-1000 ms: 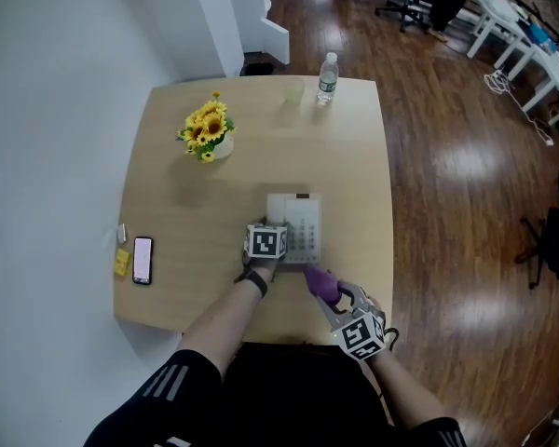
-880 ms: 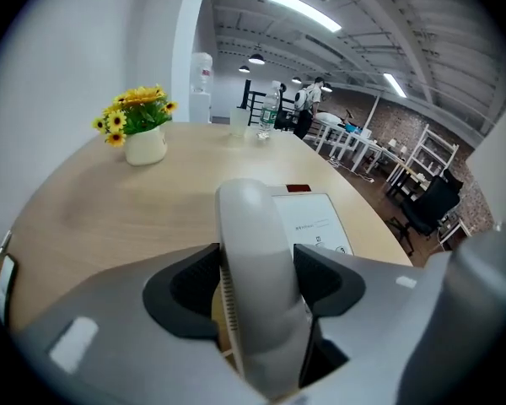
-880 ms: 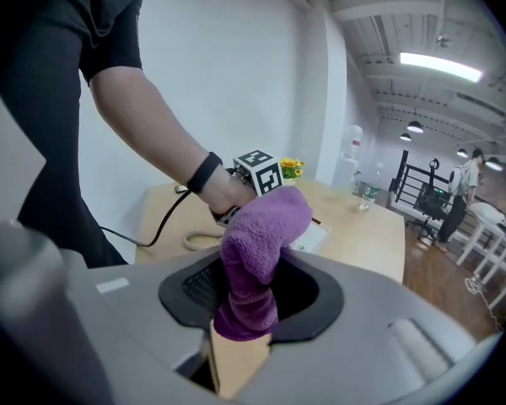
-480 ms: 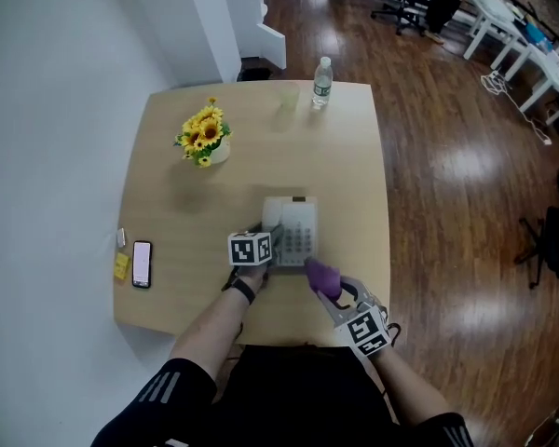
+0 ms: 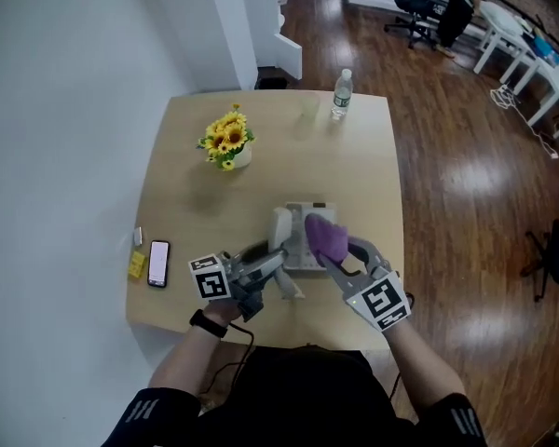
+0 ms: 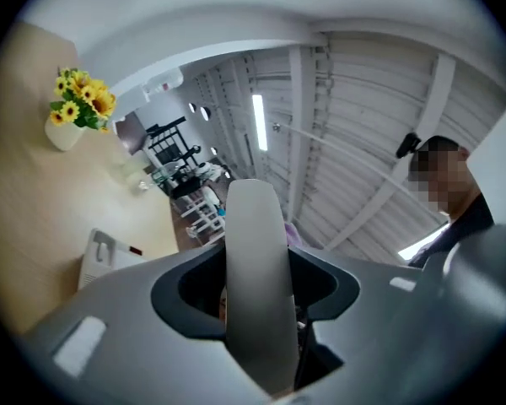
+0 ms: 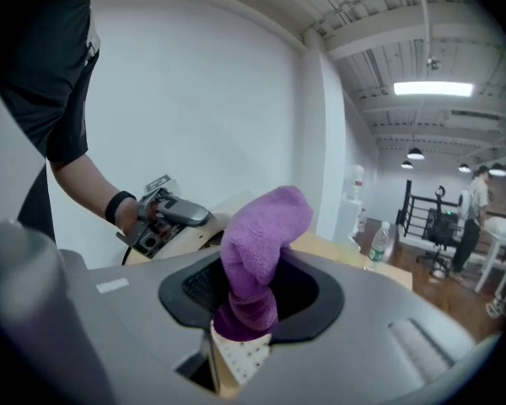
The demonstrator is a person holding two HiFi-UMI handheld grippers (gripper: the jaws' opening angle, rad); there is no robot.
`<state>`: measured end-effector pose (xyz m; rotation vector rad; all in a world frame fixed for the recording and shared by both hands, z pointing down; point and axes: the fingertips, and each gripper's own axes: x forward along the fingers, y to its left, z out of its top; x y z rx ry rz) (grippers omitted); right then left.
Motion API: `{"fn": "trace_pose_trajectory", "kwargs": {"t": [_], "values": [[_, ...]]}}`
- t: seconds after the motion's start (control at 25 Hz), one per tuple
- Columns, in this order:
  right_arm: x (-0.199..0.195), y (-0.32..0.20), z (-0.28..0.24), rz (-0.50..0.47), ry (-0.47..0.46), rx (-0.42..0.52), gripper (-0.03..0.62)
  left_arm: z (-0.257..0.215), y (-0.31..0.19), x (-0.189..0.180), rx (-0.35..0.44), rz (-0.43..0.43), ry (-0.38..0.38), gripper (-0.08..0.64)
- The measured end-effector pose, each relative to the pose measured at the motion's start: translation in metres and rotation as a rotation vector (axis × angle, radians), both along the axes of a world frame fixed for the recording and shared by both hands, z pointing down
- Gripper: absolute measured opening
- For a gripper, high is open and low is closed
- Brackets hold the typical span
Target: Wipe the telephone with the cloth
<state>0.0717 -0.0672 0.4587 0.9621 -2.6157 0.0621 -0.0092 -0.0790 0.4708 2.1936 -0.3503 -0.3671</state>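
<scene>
A white desk telephone [image 5: 305,247] sits on the wooden table [image 5: 196,194] near its front edge. My left gripper [image 5: 276,268] is shut on the telephone's white handset [image 5: 281,234], which is lifted off the base and tilted beside its left side. In the left gripper view the handset [image 6: 255,260] stands upright between the jaws of the left gripper [image 6: 255,319], with the telephone base [image 6: 108,256] below at the left. My right gripper [image 5: 335,259] is shut on a purple cloth [image 5: 327,237] held over the keypad. In the right gripper view the cloth [image 7: 261,243] bulges out of the right gripper [image 7: 240,332].
A pot of sunflowers [image 5: 228,142] stands at the back left of the table and a water bottle [image 5: 342,93] at the back right corner. A black smartphone [image 5: 157,263] and a small yellow item [image 5: 137,266] lie near the left edge. Wooden floor lies to the right.
My left gripper has closed on the handset and lifted it off the base, drawing back to the left. My right gripper has carried the cloth forward over the telephone.
</scene>
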Motion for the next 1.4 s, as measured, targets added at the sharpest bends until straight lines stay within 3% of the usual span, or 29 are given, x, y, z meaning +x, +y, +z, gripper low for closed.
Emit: {"fn": "trace_pose_trajectory", "kwargs": {"t": [0.12, 0.32, 0.52, 0.8, 1.04, 1.2, 1.4], "values": [[-0.037, -0.005, -0.036, -0.107, 0.061, 0.091, 0.132, -0.036, 0.022, -0.007, 0.062, 0.054, 0.081, 0.212], [-0.086, 0.007, -0.065, -0.244, 0.231, 0.239, 0.132, -0.057, 0.04, -0.022, 0.119, 0.082, 0.073, 0.212], [-0.112, 0.045, -0.048, -0.399, 0.281, 0.234, 0.13, -0.068, 0.043, -0.049, 0.131, 0.055, 0.129, 0.212], [-0.11, 0.02, -0.084, -0.302, 0.185, 0.243, 0.13, -0.081, 0.061, -0.051, 0.151, 0.124, 0.203, 0.212], [-0.123, 0.045, -0.071, -0.392, 0.31, 0.293, 0.13, -0.084, 0.057, -0.057, 0.145, 0.119, 0.199, 0.212], [-0.122, 0.073, -0.055, -0.453, 0.321, 0.249, 0.13, -0.094, 0.051, -0.06, 0.17, 0.081, 0.191, 0.212], [-0.117, 0.084, -0.031, -0.46, 0.344, 0.162, 0.13, -0.112, 0.036, -0.065, 0.199, 0.031, 0.232, 0.212]]}}
